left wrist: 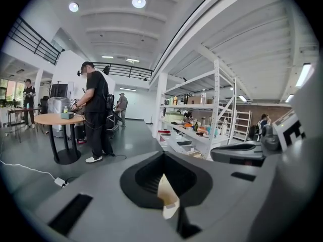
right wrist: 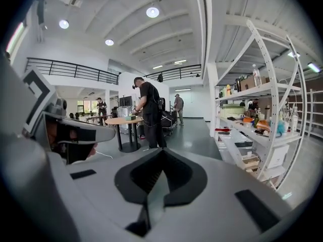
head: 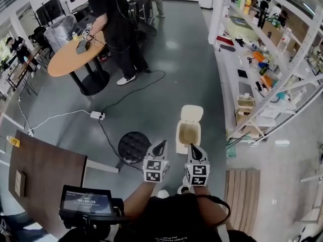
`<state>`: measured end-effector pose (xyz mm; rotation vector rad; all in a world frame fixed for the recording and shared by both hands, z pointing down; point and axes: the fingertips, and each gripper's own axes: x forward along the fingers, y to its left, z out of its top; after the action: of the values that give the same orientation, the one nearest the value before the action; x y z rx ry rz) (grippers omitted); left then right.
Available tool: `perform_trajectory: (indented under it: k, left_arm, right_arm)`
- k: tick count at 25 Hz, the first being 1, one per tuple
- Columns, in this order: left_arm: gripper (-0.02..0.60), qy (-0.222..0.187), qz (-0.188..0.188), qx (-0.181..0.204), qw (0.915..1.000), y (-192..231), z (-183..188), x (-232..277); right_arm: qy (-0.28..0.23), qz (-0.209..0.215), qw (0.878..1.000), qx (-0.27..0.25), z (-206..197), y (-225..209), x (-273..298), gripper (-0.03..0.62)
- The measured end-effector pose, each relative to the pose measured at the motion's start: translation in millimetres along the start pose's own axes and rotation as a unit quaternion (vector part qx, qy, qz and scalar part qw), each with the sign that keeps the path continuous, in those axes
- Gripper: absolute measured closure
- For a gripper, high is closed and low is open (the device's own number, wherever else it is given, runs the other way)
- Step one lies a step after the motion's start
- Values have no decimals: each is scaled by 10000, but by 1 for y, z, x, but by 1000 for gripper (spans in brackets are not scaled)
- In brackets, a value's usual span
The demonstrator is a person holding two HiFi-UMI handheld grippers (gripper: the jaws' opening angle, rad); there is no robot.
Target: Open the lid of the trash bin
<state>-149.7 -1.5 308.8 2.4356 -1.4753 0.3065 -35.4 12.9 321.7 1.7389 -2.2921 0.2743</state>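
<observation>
**Head view:** The trash bin stands on the floor just ahead of the right gripper. Its lid is up, tilted back on the far side. The left gripper is close beside the right one. Likely risk: a nudge at the rim could drop the lid shut or slide the bin. The inside shows tan; contents unreadable.

**Left gripper view:** Jaws together, gripping nothing. A pale sliver shows through the slit, possibly the bin.

**Right gripper view:** Jaws together, empty. The bin is not seen.
</observation>
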Motion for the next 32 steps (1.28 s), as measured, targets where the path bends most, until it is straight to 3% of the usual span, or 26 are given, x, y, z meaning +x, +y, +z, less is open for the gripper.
perform_trajectory:
  k: [4,10,16,23,32]
  left_arm:
    - [584,-60,2,-29,10000,2,-4,-17]
    - [584,-82,30,221,9997,-9,-10,-33]
    - [584,-191,94,232,9995,-23,-7,-47]
    - [584,-274,158,373,9988,-69,6,-55]
    - [584,-422,209,384,9982,-96,31,-72]
  right_arm:
    - [44,-26,9999,-130,-5,15,-16,591]
    - [24,-53,9996,-264,-8,24,-38,591]
    - [-304,-38,9993,-190,6,10,-65,591]
    - [-308,75,9993,-187,9,-21,-94,591]
    - [-671,-169,9975,-166,42,-55,-142,591]
